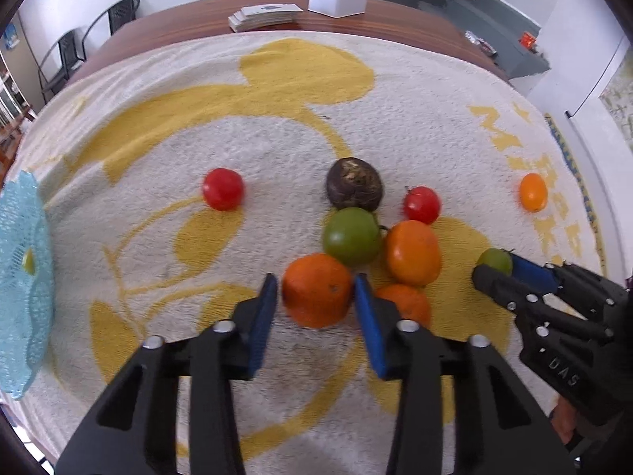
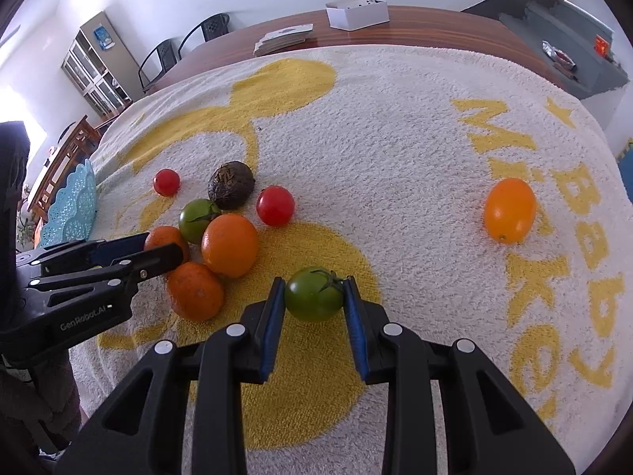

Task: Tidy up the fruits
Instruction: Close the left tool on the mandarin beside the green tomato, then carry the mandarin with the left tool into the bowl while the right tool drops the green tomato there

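With both claws closing, the left gripper (image 1: pixel 316 297) bracketed a round orange (image 1: pixel 316 289) and the right gripper (image 2: pixel 314 297) pinched a green tomato (image 2: pixel 314 293), which hard squeezing could bruise.

We see open towel (image 2: pixel 395 150) between the fruit cluster (image 1: pixel 356 237) and the lone orange fruit (image 2: pixel 509 209) at right. Left of the cluster, only a red tomato (image 1: pixel 222 189) stands before the blue basket (image 1: pixel 23 277).
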A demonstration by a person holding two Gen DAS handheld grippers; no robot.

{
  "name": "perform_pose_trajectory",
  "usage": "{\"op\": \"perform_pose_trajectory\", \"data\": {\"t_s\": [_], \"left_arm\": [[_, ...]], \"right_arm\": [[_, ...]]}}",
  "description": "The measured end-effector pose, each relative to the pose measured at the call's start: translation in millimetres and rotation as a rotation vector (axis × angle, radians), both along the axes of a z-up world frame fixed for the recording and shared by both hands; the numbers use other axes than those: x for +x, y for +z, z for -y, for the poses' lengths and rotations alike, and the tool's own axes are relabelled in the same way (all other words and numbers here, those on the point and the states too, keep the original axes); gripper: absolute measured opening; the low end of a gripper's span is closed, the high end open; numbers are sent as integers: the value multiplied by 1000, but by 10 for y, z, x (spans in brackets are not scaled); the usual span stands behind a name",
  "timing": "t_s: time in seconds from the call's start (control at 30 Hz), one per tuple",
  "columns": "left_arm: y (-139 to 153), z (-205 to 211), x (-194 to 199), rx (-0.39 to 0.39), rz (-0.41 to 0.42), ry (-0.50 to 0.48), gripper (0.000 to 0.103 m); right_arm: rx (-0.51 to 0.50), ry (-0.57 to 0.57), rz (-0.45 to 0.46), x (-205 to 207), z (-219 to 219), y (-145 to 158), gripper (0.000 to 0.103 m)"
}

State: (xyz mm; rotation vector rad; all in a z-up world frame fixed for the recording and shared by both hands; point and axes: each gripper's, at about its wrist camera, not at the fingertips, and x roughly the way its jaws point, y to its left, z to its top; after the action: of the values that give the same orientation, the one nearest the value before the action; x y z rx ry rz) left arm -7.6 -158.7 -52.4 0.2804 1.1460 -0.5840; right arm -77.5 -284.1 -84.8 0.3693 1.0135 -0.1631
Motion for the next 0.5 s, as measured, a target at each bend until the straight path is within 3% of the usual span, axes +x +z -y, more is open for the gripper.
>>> {"op": "perform_pose_trajectory", "data": {"t_s": [0.23, 0.5], "left_arm": [[78, -120, -86, -11, 17, 41, 38], [338, -438, -35, 22, 106, 123, 38]], "right_arm": [[15, 0, 16, -37, -1, 72, 30], [20, 35, 46, 63, -208, 228, 30]]}}
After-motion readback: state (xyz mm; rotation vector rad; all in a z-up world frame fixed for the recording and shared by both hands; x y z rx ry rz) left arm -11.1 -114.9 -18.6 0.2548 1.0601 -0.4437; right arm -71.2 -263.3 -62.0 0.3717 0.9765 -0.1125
